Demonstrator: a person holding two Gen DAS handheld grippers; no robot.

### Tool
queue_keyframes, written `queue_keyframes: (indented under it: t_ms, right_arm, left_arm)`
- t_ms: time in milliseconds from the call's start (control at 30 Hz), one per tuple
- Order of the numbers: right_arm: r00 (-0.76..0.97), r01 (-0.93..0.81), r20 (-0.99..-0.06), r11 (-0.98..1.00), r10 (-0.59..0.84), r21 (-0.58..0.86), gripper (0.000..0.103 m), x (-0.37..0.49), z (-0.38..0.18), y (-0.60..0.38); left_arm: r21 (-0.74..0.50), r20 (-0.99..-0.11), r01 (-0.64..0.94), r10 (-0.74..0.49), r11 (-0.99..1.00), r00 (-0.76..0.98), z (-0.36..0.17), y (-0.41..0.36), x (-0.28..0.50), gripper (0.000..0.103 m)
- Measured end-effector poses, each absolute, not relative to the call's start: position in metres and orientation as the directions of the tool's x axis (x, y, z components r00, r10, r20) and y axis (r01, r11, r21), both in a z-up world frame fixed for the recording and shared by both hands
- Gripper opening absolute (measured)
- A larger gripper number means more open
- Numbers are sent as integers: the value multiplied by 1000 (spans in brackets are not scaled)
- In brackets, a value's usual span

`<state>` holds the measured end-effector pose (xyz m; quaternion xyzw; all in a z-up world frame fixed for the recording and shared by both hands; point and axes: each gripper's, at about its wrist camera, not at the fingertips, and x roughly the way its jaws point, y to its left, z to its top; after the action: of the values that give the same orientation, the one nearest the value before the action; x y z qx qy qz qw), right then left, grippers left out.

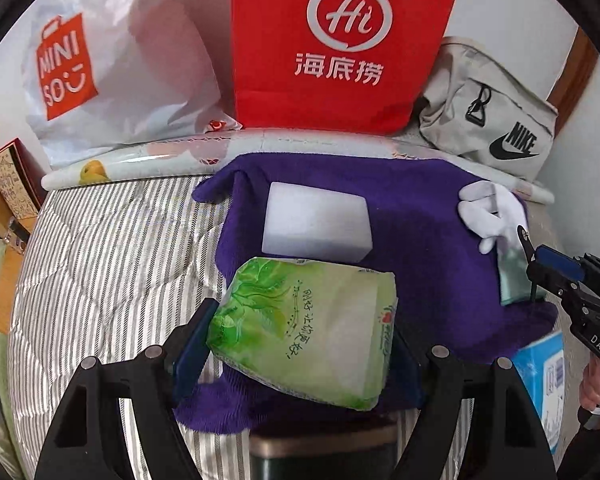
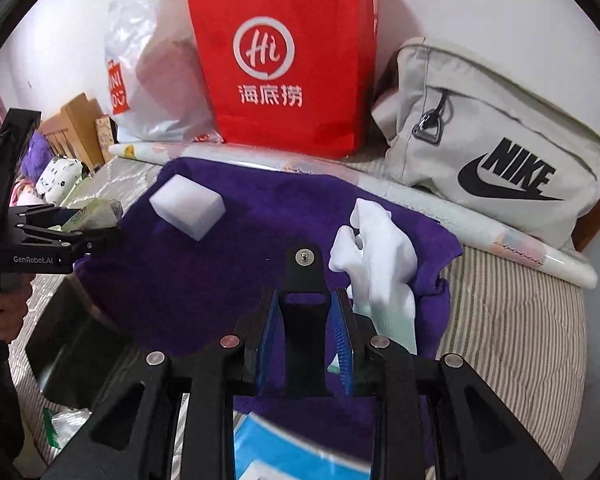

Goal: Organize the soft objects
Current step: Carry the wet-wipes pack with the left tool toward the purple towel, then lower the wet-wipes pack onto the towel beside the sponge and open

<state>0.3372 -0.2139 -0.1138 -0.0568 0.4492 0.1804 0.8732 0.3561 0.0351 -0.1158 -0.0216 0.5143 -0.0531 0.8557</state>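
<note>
**Purple towel, three soft things and two grippers**

Purple terry cloth, a towel (image 1: 400,208), lies spread over the striped quilt (image 1: 112,248) of a bed. On it sits a white foam block (image 1: 316,222), lying flat toward the far side. Nearer, the left gripper (image 1: 300,344) has its two fingers pressed against the sides of a green tissue pack (image 1: 308,332), which hangs tilted just above the towel's near edge, one corner overlapping the foam block in the left view.

Off to the right, a white sock (image 2: 376,264) lies crumpled on the towel. The right gripper (image 2: 306,336) hovers just beside it, its blue-padded fingers (image 2: 266,344) drawn close together with nothing but its own black centre post between them; the sock is outside them, against the right finger.

Along the wall stand a white Miniso bag (image 1: 112,64), a red Haidilao bag (image 1: 340,40) and a grey Nike bag (image 2: 496,144). A blue-and-white box (image 1: 544,372) pokes out from under the towel's near right corner.
</note>
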Motion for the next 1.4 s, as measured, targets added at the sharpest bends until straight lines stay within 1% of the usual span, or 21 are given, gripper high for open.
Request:
queue_keyframes:
  t_ms: [167, 433, 733, 767, 800, 833, 900, 933, 1033, 1300, 1400]
  right_arm:
    - [494, -359, -836, 932, 238, 54, 28, 350, -127, -211]
    - [439, -340, -870, 938, 225, 70, 28, 366, -144, -207]
    - [417, -336, -881, 939, 223, 78, 29, 373, -151, -199]
    - [412, -336, -883, 938, 223, 81, 32, 373, -152, -199]
    - [407, -335, -886, 939, 223, 82, 43, 374, -152, -199]
    - [409, -336, -884, 938, 224, 83, 55, 374, -152, -199]
    - [424, -339, -876, 937, 228, 80, 66, 371, -149, -200]
    - [434, -338, -872, 938, 228, 77, 68, 370, -146, -200]
    - [450, -331, -863, 941, 229, 77, 71, 366, -138, -202]
    - [475, -307, -846, 946, 243, 99, 71, 345, -116, -210]
    - [484, -305, -837, 946, 255, 112, 71, 330, -108, -212]
  left_arm:
    - [-59, -896, 72, -85, 996, 436, -127, 31, 373, 77]
    - [-47, -905, 79, -76, 996, 418, -132, 32, 382, 77]
    - [-58, -909, 84, -88, 995, 408, -137, 32, 391, 78]
    - [-64, -911, 88, -94, 994, 402, -138, 32, 392, 81]
    - [-70, -911, 93, -102, 993, 399, -139, 32, 393, 84]
    - [-81, -912, 98, -113, 992, 394, -140, 32, 393, 85]
    - [-92, -915, 97, -123, 991, 384, -142, 32, 393, 86]
    - [-100, -915, 95, -129, 990, 382, -142, 33, 392, 86]
    - [-121, -916, 84, -144, 989, 375, -140, 36, 387, 86]
    - [-129, -910, 63, -143, 990, 388, -124, 42, 366, 86]
    - [-138, -924, 62, -151, 988, 353, -127, 40, 360, 86]
